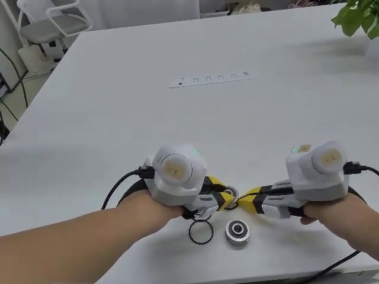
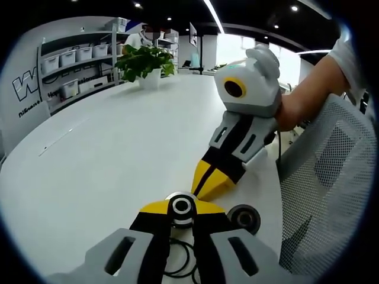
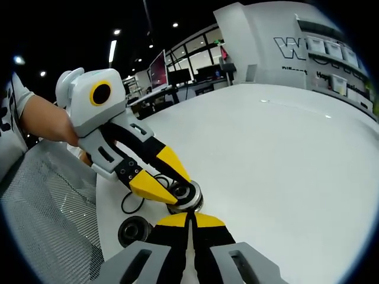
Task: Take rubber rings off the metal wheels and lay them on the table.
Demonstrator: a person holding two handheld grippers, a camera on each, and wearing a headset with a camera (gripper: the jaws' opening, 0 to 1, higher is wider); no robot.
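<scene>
Closest to the person, a loose rubber ring point(image 1: 201, 231) lies flat on the white counter point(image 1: 177, 130), just on the near side of the held wheel point(image 1: 230, 193). And there's a second wheel point(image 1: 237, 231) lying flat right beside that ring, also just nearer than the held wheel, its rim looking dark in the gripper views.

Now to the held wheel itself, lifted slightly off the counter. The left tool point(image 2: 181, 214) is clenched on it, one yellow tip on either side and the shiny hub showing between them. The right tool point(image 3: 189, 220) comes in from the wheel's other side with its jaws pressed together and their point against the wheel's edge. Whether it has pinched any rubber there, I cannot tell. Both tools sit in the person's hands, with cables trailing back toward the counter's near edge.

Beyond the held wheel there's bare counter, then a white power strip point(image 1: 212, 79) well away. Past it, a leafy plant point(image 1: 357, 16) is far off to the wheel's right, and a white chair point(image 1: 56, 22) far off to its left.
</scene>
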